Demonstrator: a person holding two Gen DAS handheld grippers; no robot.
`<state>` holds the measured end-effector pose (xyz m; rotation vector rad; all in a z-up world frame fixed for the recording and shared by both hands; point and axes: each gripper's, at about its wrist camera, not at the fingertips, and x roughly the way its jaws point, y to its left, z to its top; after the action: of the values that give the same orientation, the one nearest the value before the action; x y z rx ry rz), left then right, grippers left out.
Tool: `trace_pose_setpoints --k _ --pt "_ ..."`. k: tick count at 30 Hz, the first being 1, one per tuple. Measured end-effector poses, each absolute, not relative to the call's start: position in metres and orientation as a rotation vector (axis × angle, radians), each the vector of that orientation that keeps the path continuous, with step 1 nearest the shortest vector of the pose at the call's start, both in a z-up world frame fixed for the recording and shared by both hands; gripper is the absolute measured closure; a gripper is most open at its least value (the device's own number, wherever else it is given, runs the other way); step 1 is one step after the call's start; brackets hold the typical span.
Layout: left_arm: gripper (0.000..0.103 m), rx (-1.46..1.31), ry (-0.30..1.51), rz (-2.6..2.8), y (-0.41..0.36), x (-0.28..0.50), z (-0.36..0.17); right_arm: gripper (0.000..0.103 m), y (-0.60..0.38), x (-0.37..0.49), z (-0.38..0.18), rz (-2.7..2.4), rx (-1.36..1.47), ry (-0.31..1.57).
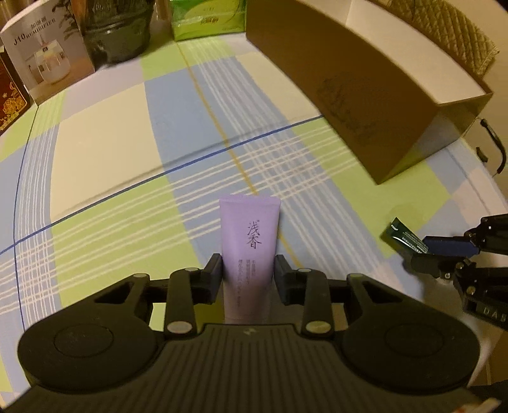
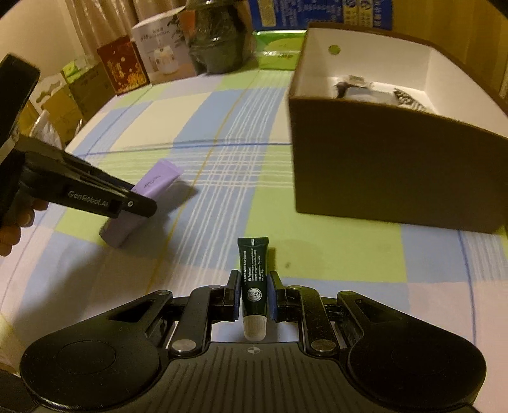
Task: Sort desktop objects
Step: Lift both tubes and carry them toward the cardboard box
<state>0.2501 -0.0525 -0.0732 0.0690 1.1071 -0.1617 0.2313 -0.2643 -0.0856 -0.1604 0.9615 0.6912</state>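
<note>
Count: two tubes, two tongs, one open box, all over one checked green, blue and cream cloth-covered surface [image 1: 104, 152].

Back row, left to right in the left wrist view: one dark red carton with gold ornament [image 1: 11, 95], one white carton printed "J40 HUMIDIFIER" [image 1: 47, 60] with a picture of the unit, one dark glossy plant pot [image 1: 117, 35], one bright green soft pack [image 1: 208, 19]. Right of these stands one brown cardboard box with a white interior [image 1: 381, 95], open at the top; the right wrist view shows pale and dark items inside, too blurred to identify.

Left tongs [image 1: 247, 270]: narrow, both fingers pressed on the flanks of one lilac plastic tube [image 1: 249, 244], crimped end pointing forward. In the right wrist view this tube [image 2: 155, 182] is tilted, lifted off the surface, near the box but well apart from it. The tong body there reads "GenRobot.AI"; part of the person's hand [image 2: 17, 222] shows at the left edge. Tube print: large Chinese characters "浅香"; the small lines below are unreadable.

Right tongs [image 2: 253, 294]: narrow, clamped on one small dark green tube with a whitish cap [image 2: 253, 270], cap toward the camera, crimped end forward, held above the surface. Label: a round panda emblem, "Lip Protectant", "The Mentholatum Company"; the rest is too small.
</note>
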Motion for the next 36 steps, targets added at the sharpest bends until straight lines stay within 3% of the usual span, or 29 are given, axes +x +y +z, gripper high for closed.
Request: trace_pose_setpoints --k 18,36 --pt "0.074 0.067 0.855 -0.174 -0.101 0.234 0.019 0.089 -0.334 0.24 -0.009 0.719 -0.048 0.722" --pt "0.074 0.086 0.682 -0.282 -0.178 0.302 0.086 0.089 -0.367 0.339 0.027 0.66 -0.019 0.597"
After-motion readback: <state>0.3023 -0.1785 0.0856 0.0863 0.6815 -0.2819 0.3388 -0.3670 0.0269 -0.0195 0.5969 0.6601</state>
